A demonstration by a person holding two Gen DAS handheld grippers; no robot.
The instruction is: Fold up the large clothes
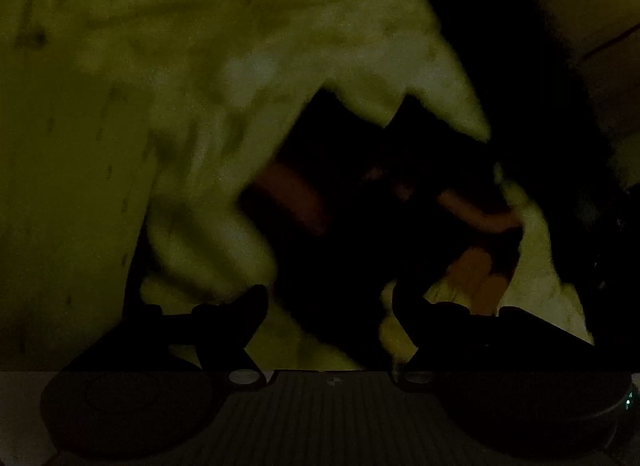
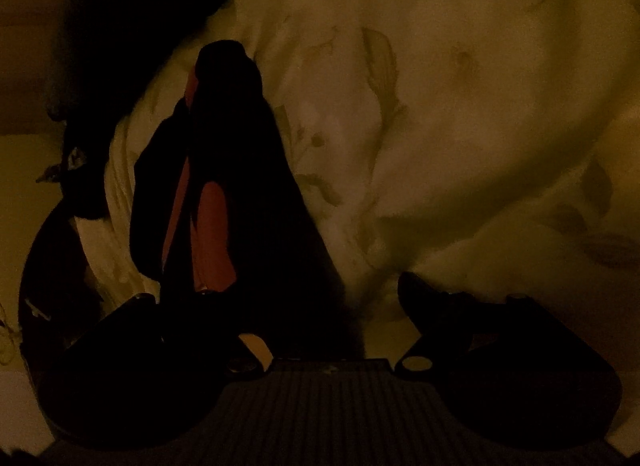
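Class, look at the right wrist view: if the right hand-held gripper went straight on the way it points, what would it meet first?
Probably the pale, crumpled, faintly patterned cloth, just beside a dark garment with a red lining. The right hand-held gripper is open; depth is unclear in this dim light.

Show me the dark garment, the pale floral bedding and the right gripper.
dark garment (image 2: 240, 169), right wrist view, middle of its dark panel
floral bedding (image 2: 460, 113), right wrist view, bare printed fold
right gripper (image 2: 332, 286), right wrist view, between its fingertips

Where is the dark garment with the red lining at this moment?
In the right wrist view, the dark garment stands left of centre, rising over the pale floral bedding just ahead of the right gripper.
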